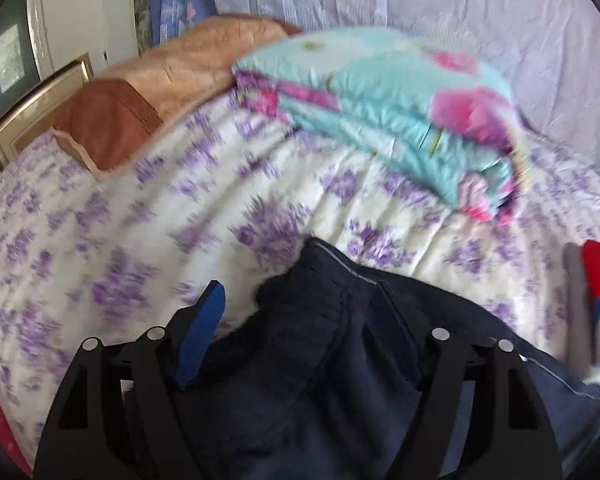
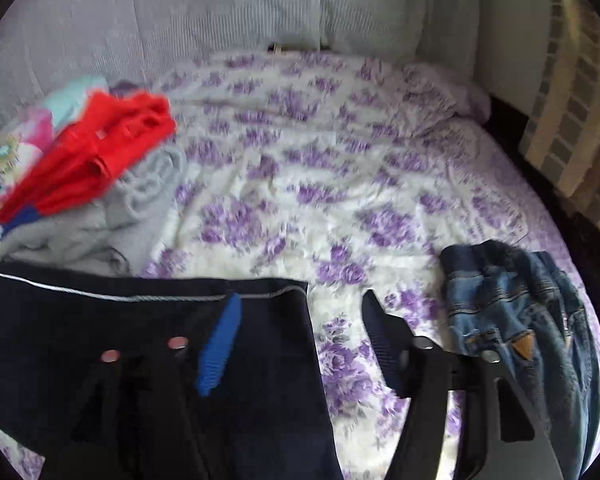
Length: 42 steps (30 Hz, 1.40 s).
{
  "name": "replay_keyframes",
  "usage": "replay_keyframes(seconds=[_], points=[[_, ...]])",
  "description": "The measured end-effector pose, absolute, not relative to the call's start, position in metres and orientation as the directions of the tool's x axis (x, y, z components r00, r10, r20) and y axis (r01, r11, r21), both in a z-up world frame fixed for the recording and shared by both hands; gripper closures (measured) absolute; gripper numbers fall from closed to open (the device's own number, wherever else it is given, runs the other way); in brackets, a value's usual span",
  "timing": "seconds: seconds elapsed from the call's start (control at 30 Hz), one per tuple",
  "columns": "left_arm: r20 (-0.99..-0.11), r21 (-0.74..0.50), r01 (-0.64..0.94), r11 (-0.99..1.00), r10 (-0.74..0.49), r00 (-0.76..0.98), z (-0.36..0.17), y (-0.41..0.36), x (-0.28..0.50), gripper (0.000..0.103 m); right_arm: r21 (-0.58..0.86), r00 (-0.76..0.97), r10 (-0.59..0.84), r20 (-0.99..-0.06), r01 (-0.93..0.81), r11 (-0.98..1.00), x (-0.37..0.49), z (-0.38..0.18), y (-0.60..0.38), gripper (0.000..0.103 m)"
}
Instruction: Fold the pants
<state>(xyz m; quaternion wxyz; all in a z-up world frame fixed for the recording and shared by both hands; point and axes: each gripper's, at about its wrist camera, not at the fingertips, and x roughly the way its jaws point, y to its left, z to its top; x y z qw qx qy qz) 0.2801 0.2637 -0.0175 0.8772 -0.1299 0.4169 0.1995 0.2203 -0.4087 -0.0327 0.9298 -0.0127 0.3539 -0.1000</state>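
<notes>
Dark navy pants (image 1: 312,352) with a thin grey seam line lie on the purple-flowered bedsheet (image 1: 140,216). In the left wrist view my left gripper (image 1: 300,320) is open, its blue-padded fingers (image 1: 202,334) spread on either side of the bunched waistband end. In the right wrist view the pants (image 2: 140,340) lie flat at the lower left. My right gripper (image 2: 300,332) is open; its left blue finger (image 2: 219,346) lies over the cloth near the hem, its right finger over the bare sheet.
A folded turquoise and pink quilt (image 1: 388,108) and an orange-brown pillow (image 1: 140,96) lie at the far side. A pile of red and grey clothes (image 2: 100,176) sits left of the pants. Blue jeans (image 2: 512,320) lie bunched at the bed's right edge.
</notes>
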Motion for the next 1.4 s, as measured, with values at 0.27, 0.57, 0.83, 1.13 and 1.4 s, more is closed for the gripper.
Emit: replay_keyframes(seconds=[0.27, 0.57, 0.83, 1.13, 1.4], points=[[-0.770, -0.056, -0.410, 0.910, 0.222, 0.598, 0.011, 0.272, 0.150, 0.013, 0.391, 0.416, 0.615, -0.670, -0.507, 0.768, 0.088, -0.033, -0.264, 0.022], [-0.734, -0.131, -0.564, 0.816, 0.302, 0.608, -0.002, 0.326, 0.030, 0.016, 0.389, 0.116, 0.653, -0.748, -0.721, 0.573, 0.003, -0.077, -0.158, 0.022], [-0.533, -0.121, -0.797, 0.591, 0.639, 0.555, 0.132, 0.429, -0.111, 0.016, 0.523, 0.241, 0.859, -0.452, -0.709, 0.474, -0.018, 0.057, -0.281, 0.003], [-0.613, -0.140, -0.715, 0.685, 0.507, 0.606, 0.090, 0.401, -0.084, 0.013, 0.386, 0.185, 0.584, -0.790, -0.591, 0.709, 0.014, -0.082, -0.169, 0.072], [-0.667, -0.078, -0.548, 0.833, 0.365, 0.650, 0.040, 0.320, -0.034, 0.013, 0.384, 0.248, 0.650, -0.718, -0.638, 0.667, 0.012, -0.084, -0.142, 0.097]])
